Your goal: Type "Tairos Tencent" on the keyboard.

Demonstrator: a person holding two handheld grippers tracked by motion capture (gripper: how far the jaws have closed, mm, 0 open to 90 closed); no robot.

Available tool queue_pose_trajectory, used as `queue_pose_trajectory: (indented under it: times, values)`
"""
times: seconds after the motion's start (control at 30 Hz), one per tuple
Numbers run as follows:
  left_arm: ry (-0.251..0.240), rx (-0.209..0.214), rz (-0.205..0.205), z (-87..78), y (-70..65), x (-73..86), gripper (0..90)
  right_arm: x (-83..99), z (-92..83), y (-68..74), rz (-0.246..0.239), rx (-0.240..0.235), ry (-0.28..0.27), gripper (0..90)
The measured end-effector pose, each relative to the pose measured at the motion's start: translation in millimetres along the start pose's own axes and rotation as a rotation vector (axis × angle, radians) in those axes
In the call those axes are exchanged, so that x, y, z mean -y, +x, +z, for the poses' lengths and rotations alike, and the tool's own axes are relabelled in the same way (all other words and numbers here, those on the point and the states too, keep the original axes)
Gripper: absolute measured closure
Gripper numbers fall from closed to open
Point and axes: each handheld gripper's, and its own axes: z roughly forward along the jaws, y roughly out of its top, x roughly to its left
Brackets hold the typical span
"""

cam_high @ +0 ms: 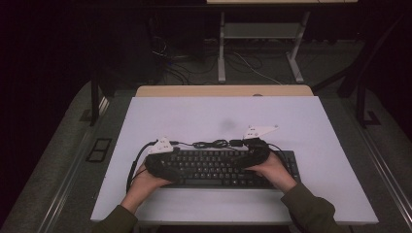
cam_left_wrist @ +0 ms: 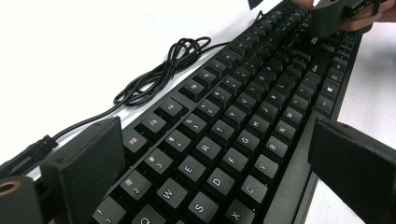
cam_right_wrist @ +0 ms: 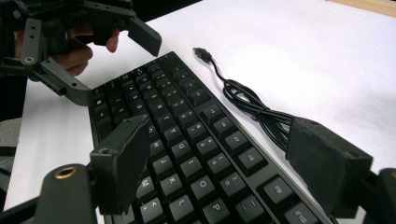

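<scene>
A black keyboard [cam_high: 214, 167] lies across the near part of the white table top [cam_high: 272, 116]. Its black cable [cam_high: 211, 143] is bunched just behind it, and the USB plug [cam_right_wrist: 201, 52] lies loose on the table. My left gripper [cam_high: 170, 171] is over the keyboard's left end and stands open, the keys [cam_left_wrist: 219, 182] showing between its jaws. My right gripper [cam_high: 248, 158] is over the right part, also open, with keys [cam_right_wrist: 205, 154] between its jaws and the cable [cam_right_wrist: 252, 105] by the far one. Neither gripper's pads press on the keyboard.
The wooden table edge [cam_high: 223, 91] shows at the far side of the white top. Beyond it stands a desk frame [cam_high: 222, 48] with loose wires on the dark floor. Bare white surface lies behind the cable and at both sides of the keyboard.
</scene>
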Motion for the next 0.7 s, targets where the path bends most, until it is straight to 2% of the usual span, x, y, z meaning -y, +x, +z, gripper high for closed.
queue_pose_trajectory:
  times: [0.37,0.63,0.7]
  values:
    - [0.0,0.001,0.006,0.7,0.1,0.6,3.2,-4.6,11.9,1.3,-0.009,-0.01,0.004,23.5]
    - [0.001,0.003,0.013,2.0,-0.3,0.6,3.3,-2.2,13.6,1.2,-0.016,-0.008,0.018,34.0]
    - [0.002,0.002,0.016,2.2,-0.5,0.6,3.3,-1.6,14.5,1.1,-0.016,-0.016,0.021,42.4]
